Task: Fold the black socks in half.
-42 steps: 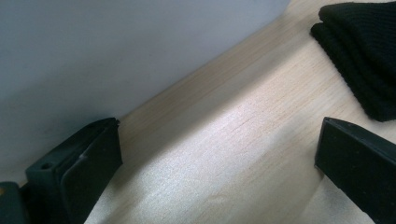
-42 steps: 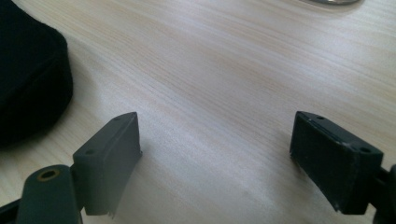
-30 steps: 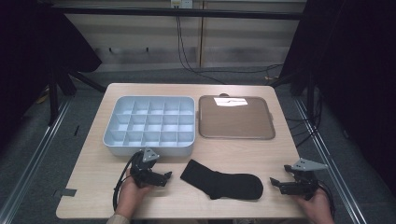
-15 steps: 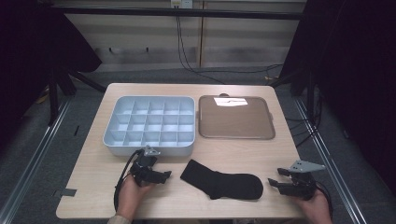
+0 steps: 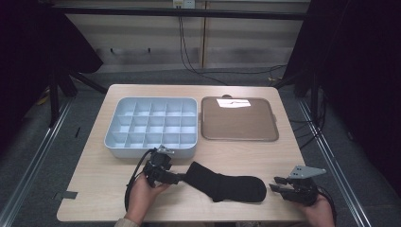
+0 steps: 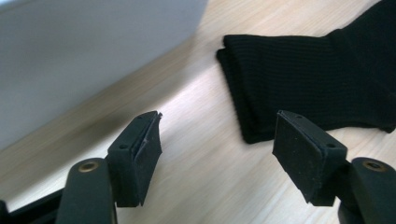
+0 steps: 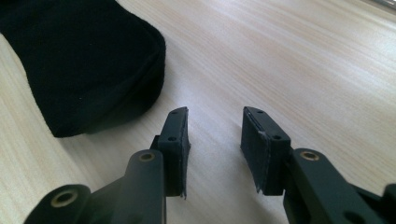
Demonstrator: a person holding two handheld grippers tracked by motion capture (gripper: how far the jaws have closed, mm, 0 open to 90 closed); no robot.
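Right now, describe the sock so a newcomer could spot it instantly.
Start at the wooden table. Along its near edge, in front of the grey compartment tray and brown flat tray, a black sock lies flat between the two grippers. It is the one soft, dark item there.

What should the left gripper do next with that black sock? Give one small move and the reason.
Probably ease the left gripper forward until its open jaws straddle the cuff of the black sock, then close. The cuff lies flat on the table just ahead of the jaws, not yet between them, and nothing is held.
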